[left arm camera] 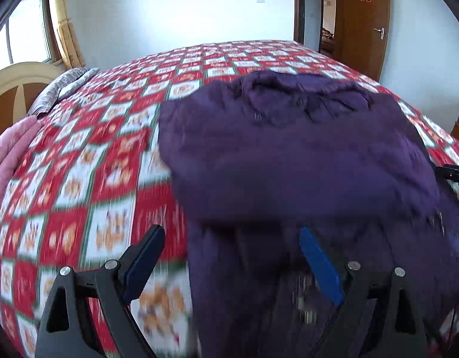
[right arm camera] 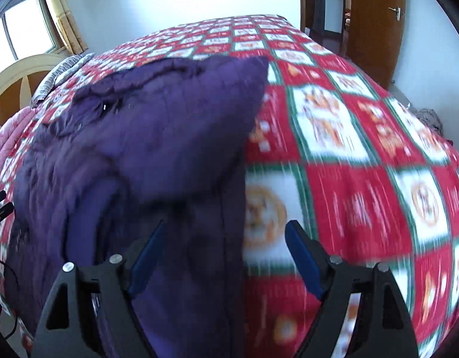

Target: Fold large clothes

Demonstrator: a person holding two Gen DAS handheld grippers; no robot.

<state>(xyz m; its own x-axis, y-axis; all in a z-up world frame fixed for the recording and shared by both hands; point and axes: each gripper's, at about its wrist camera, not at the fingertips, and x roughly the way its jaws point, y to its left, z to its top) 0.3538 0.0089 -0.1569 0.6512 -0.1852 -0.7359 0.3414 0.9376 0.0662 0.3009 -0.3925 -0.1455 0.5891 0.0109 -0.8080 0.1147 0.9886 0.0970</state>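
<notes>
Lying bunched toward the near edge of the bed [left arm camera: 89,161], purple padded coat [left arm camera: 289,155]: soft, puffy, bulky, probably springy under a fold, judging by its loft. Left gripper [left arm camera: 232,256] spread wide, clasping nothing, straddling the coat's left border. Right gripper [right arm camera: 225,253] likewise released, over the right border. Best gripped at hem corners through both layers, pinching deep.

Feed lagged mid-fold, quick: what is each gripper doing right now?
Left gripper: open, holding nothing, straddling the purple jacket edge.
Right gripper: open, holding nothing, over the jacket's other edge.
</notes>
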